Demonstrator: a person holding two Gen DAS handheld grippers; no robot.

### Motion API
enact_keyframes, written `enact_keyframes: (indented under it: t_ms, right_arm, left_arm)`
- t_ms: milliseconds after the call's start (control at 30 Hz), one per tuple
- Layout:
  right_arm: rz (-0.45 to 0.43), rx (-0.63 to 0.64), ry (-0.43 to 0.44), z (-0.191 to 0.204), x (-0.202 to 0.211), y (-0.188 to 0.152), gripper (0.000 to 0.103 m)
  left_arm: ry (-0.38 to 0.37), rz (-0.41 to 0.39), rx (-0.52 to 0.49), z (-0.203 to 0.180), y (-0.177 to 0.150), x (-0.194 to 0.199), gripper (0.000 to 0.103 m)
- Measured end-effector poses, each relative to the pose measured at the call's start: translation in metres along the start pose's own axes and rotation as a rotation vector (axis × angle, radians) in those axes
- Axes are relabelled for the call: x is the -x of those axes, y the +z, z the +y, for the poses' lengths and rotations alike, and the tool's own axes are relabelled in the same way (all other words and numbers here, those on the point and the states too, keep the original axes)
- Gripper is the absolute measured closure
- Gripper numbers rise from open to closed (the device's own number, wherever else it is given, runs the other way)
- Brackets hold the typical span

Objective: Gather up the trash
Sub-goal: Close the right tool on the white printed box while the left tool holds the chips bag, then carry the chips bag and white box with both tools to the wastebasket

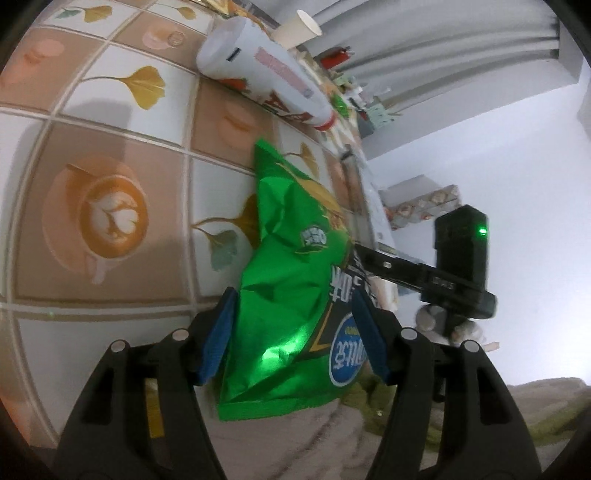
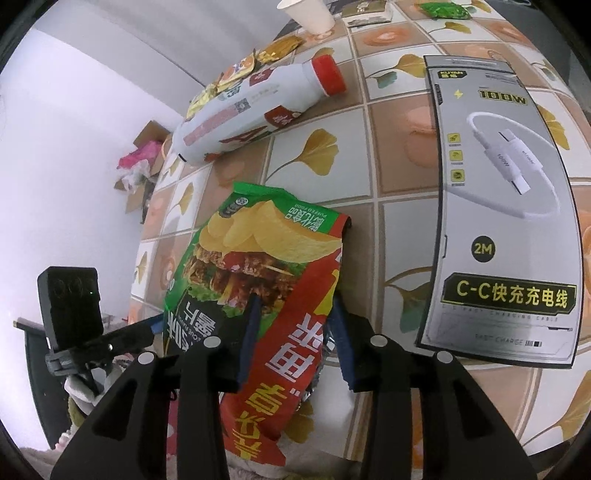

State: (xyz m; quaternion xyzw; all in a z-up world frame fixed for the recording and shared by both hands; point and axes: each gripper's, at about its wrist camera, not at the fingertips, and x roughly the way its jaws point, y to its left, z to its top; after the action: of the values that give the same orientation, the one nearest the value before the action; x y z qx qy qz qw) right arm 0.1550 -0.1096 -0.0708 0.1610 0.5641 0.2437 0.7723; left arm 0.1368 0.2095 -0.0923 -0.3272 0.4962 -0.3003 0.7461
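- Chip bag (image 2: 266, 280) lies lengthwise between both grippers' jaws, long axis running away across the bench (image 2: 399, 229).
- Right gripper (image 2: 295, 325) clenches it; left gripper (image 1: 295, 325) straddles it, grip uncertain.

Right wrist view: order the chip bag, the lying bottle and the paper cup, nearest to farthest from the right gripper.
1. chip bag, between the right gripper fingers.
2. bottle, lying beyond the bag, up left.
3. paper cup, at the table's far end, top.
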Motion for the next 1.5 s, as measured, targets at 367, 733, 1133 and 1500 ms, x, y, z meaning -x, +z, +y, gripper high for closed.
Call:
enact_keyframes:
  t_ms: [367, 733, 1133, 1500]
  right_arm:
    - [-0.013, 0.048, 0.028, 0.011, -0.003, -0.004, 0.066]
    - [-0.283, 0.060, -0.124, -0.017, 0.095, 0.006, 0.029]
    - [-0.184, -0.001, -0.381, -0.058, 0.048, 0.053, 0.015]
    - [-0.115, 0.040, -0.465, -0.061, 0.025, 0.065, 0.015]
  left_arm:
    - [-0.182, 0.015, 0.079, -0.012, -0.009, -0.025, 0.074]
    - [-0.079, -0.051, 0.006, -0.037, -0.001, -0.020, 0.092]
    - [0.192, -0.053, -0.263, -0.115, -0.002, -0.033, 0.094]
    - [0.291, -0.028, -0.455, -0.171, -0.006, -0.062, 0.095]
